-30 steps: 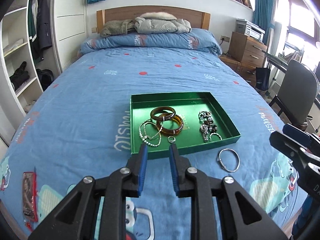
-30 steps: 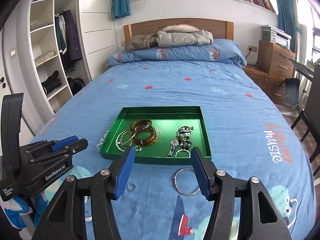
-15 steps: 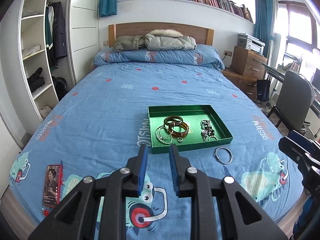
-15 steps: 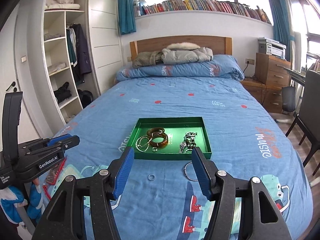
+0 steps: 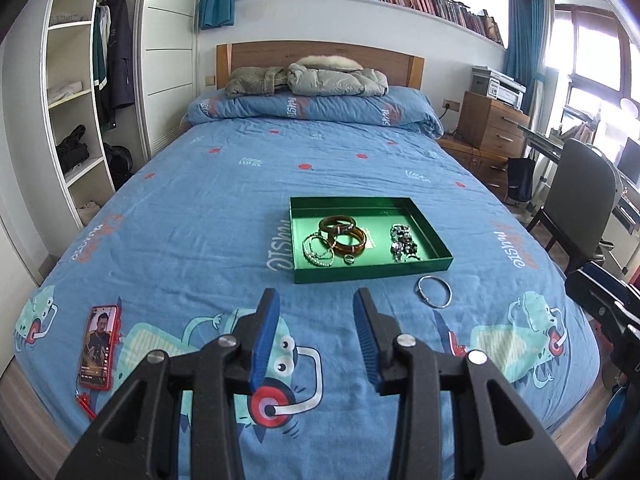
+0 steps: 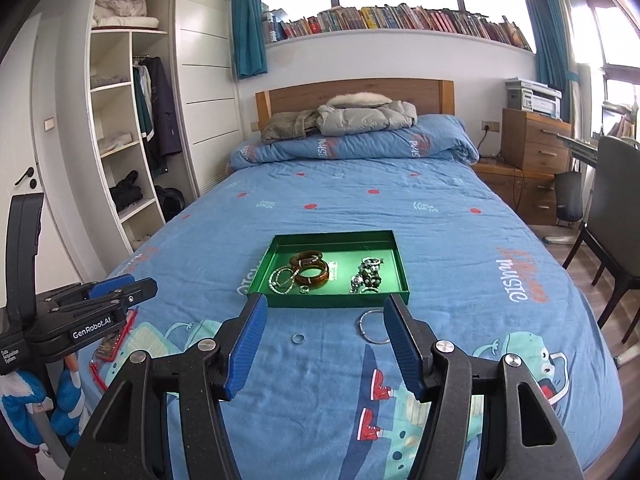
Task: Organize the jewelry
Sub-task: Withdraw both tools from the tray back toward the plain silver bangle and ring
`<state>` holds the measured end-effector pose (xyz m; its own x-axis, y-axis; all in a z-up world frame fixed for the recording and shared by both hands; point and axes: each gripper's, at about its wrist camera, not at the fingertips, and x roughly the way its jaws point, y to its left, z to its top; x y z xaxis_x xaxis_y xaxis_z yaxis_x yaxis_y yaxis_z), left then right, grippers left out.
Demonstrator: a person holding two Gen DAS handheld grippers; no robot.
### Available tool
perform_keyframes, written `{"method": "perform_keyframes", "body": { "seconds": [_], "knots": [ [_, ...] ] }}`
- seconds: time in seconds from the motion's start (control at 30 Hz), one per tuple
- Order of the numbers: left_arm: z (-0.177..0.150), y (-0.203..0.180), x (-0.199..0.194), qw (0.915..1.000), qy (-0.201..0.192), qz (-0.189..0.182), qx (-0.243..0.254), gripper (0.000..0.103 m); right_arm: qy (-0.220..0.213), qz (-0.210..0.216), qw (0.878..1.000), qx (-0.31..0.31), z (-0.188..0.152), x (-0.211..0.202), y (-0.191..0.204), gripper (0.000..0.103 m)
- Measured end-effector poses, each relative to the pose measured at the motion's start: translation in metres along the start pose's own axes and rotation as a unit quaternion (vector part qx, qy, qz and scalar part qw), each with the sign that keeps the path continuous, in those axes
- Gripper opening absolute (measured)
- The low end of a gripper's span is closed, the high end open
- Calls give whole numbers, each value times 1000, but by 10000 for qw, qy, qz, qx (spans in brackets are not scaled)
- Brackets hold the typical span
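I read "GenRobot.AI" on the left claw; the bed cover and the rolled duvet carry "music", seen upside down.

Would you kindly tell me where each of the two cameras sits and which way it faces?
Left wrist: on the left gripper, facing the headboard over the green tray; its opening jaws are empty; the right gripper shows at the right edge.
Right wrist: on the right gripper, facing likewise; open, empty jaws; the left gripper at left.
Shared: tray, silver bangle on the bedspread.
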<state>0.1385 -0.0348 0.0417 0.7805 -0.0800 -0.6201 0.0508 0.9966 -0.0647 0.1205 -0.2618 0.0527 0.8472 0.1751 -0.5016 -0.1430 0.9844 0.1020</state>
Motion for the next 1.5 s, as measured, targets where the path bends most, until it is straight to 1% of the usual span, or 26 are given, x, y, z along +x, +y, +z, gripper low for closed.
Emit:
{"method": "perform_keyframes", "body": {
  "seconds": [0.23, 0.4, 0.57, 0.83, 1.13, 1.5],
  "knots": [
    [-13, -7, 19, 9999, 168, 7, 19, 37, 128, -93, 9997, 196, -17, 8, -22, 60],
    [-17, -17, 28, 9998, 148, -11, 91, 37, 157, -142, 9992, 333, -21, 15, -36, 60],
    [-21, -23, 40, 9995, 273, 23, 157, 37, 202, -148, 9988, 417, -26, 24, -45, 60],
    [-28, -31, 66, 9983, 515, 75, 277, 37, 370, -120, 9979, 523, -36, 49, -54, 60],
    [-38, -38, 100, 9960, 781, 7, 425, 37, 612, -184, 9961, 608, -45, 84, -71, 60],
    [-46, -38, 143, 9953, 939, -12, 240, 37, 906, -234, 9937, 615, -58, 131, -91, 60]
  ]
}}
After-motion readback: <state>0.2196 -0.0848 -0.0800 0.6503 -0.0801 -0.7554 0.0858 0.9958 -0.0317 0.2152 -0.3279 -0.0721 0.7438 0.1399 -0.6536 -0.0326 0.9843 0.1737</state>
